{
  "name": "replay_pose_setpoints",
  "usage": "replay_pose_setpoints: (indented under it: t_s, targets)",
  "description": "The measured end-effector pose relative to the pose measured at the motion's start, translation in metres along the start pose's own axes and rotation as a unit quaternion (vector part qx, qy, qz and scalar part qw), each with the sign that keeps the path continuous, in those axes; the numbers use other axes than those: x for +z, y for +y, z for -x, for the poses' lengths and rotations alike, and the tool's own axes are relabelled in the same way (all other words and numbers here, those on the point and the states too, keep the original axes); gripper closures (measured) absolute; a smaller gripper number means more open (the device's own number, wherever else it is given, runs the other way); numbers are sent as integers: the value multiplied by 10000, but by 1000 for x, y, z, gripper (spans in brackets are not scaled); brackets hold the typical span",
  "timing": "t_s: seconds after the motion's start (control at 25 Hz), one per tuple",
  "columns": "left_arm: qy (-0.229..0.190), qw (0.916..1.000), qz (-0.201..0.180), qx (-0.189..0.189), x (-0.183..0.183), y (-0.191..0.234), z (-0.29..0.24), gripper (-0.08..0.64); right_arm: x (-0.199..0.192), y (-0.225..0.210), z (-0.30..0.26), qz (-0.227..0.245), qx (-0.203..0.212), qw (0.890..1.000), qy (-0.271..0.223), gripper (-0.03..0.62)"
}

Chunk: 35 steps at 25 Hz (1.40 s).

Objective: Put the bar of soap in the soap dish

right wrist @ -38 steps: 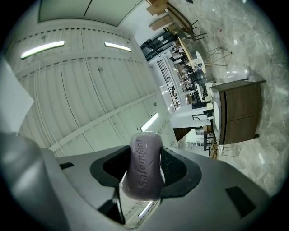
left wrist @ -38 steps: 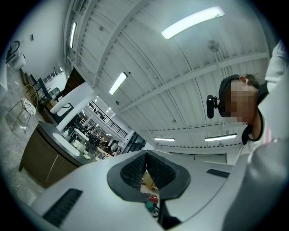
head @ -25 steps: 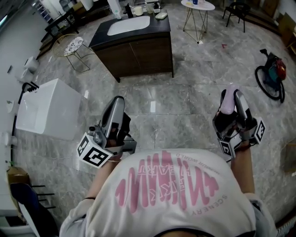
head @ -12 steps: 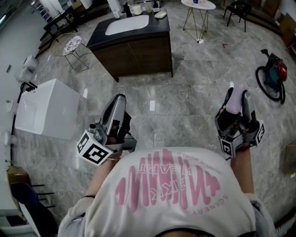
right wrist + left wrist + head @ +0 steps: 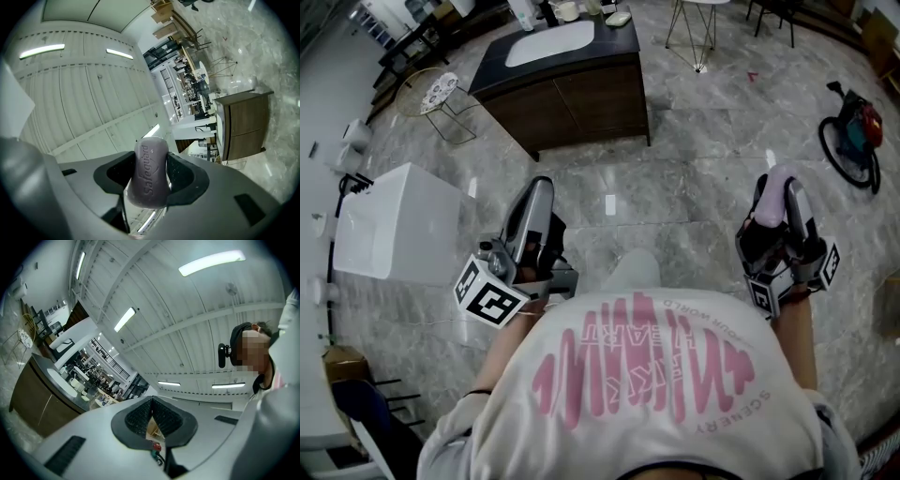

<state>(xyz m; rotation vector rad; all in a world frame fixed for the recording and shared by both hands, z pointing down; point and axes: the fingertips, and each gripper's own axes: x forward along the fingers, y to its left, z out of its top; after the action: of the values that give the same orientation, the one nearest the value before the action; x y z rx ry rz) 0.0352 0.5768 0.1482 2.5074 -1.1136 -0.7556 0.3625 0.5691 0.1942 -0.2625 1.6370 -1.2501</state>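
A pale lilac bar of soap (image 5: 775,190) (image 5: 150,174) stands on end between the pads of my right gripper (image 5: 778,184) (image 5: 151,161), which is shut on it and held above the marble floor at the right. My left gripper (image 5: 540,187) (image 5: 151,402) is at the left, tilted upward, its pads meeting at the tips with nothing between them. Far ahead stands a dark vanity (image 5: 567,89) with a white sink (image 5: 549,42). A small white dish (image 5: 618,18), possibly the soap dish, sits at the right end of its counter among bottles and cups.
A white tub-like block (image 5: 394,220) stands on the floor at the left. A wire stool (image 5: 441,94) is beside the vanity, and a round table's legs (image 5: 692,33) are behind it. A black and red machine (image 5: 853,141) lies at the far right. The person's pale knee (image 5: 633,272) shows between the grippers.
The vanity has slid toward the top of the head view and a pale knee has appeared between the grippers. Both grippers keep their pose, and the soap stays held.
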Motion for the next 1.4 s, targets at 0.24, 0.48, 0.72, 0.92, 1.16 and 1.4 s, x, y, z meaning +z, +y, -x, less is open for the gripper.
replay_pose_setpoints:
  t_s: [0.24, 0.48, 0.72, 0.92, 1.16, 1.4]
  targets:
    - [-36, 9998, 66, 193, 6, 40, -1, 552, 1, -20, -28, 40, -36, 10000, 49, 374]
    - [5, 9996, 100, 249, 20, 92, -26, 552, 16, -49, -78, 63, -29, 10000, 26, 374]
    - [30, 9998, -50, 209, 51, 148, -66, 552, 27, -72, -145, 190, 63, 9998, 46, 374]
    - [28, 9996, -82, 265, 70, 197, -92, 552, 40, -96, -186, 278, 0, 9996, -37, 374]
    - [-29, 9997, -24, 262, 89, 251, -113, 552, 55, -131, -237, 287, 20, 9995, -123, 374]
    - [-158, 9990, -61, 405, 105, 319, -134, 552, 67, -186, -293, 179, 70, 9998, -3, 374]
